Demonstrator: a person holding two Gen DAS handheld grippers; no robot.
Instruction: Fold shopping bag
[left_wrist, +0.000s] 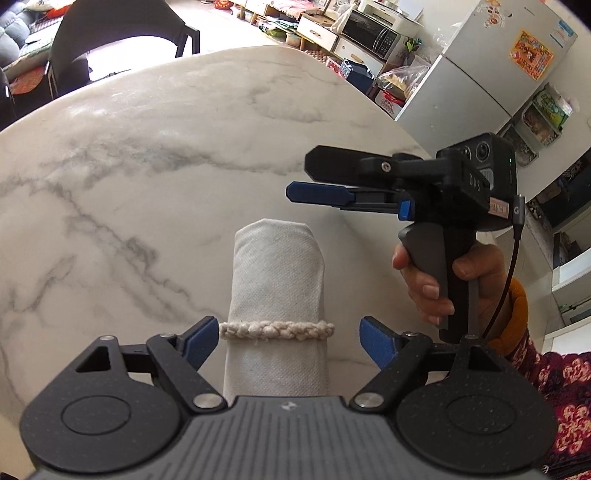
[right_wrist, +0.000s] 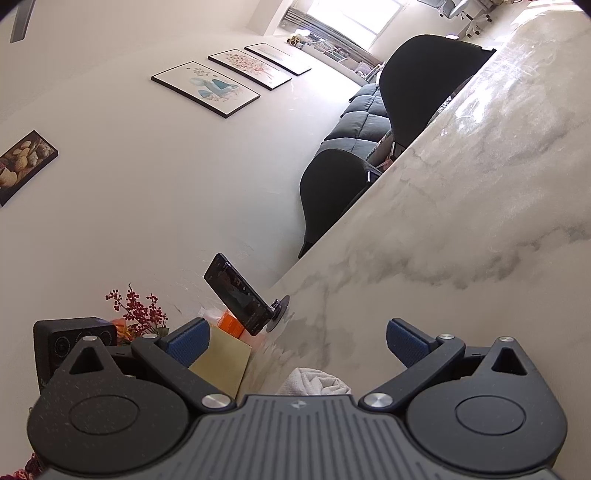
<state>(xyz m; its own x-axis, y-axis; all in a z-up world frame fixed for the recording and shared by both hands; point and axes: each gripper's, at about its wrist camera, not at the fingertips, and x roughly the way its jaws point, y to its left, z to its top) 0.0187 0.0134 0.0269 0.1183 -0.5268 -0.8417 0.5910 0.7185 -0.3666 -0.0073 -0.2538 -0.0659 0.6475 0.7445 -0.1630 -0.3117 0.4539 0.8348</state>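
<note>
Your left gripper (left_wrist: 284, 343) tilts down at the marble table (left_wrist: 129, 155), fingers spread wide either side of the rolled-up shopping bag (left_wrist: 277, 280), not touching it. The bag lies bottom center of the left view, with a braided cord (left_wrist: 277, 329) wrapped round it. Your right hand (left_wrist: 443, 280) holds the right gripper (left_wrist: 299, 177) by its grip at mid right, pointing left, roughly level above the table; its own view shows the fingers apart with nothing between them. Chairs (left_wrist: 110, 48) sit upper left, a fridge (left_wrist: 491, 59) upper right. A phone on a stand (right_wrist: 240, 299) leans at the table edge. Only a scrap of the bag shows in the right view.
</note>
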